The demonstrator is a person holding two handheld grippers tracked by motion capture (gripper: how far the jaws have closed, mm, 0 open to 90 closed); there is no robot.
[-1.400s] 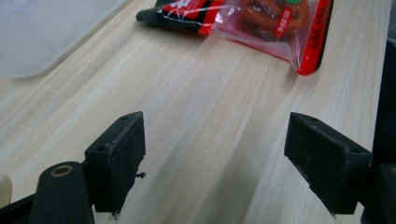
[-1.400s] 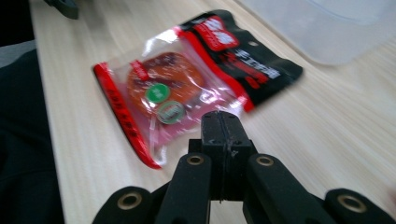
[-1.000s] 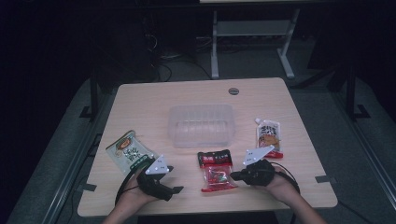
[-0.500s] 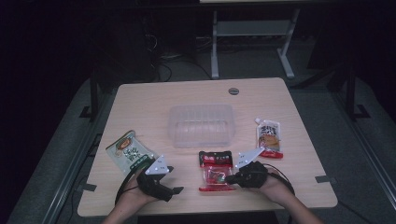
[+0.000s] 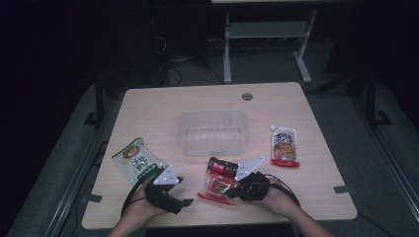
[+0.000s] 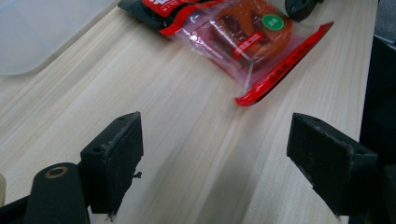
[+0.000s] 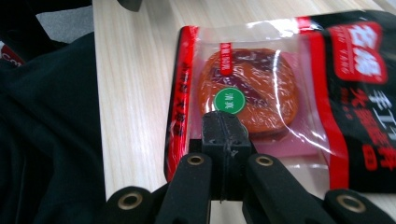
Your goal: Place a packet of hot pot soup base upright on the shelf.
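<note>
Right gripper view: right gripper (image 7: 223, 123) jaws together, tips over the red snack packet (image 7: 261, 93) lying just in front of the clear tub (image 5: 212, 132); should open wide before pinching an edge.

- red snack pack (image 7: 280, 93) near the table's front edge: big white Chinese characters on its red-and-black label, can't make them out
- green round sticker (image 7: 229, 101) on it: tiny white characters, unreadable
- other packs: print too small to read
</note>
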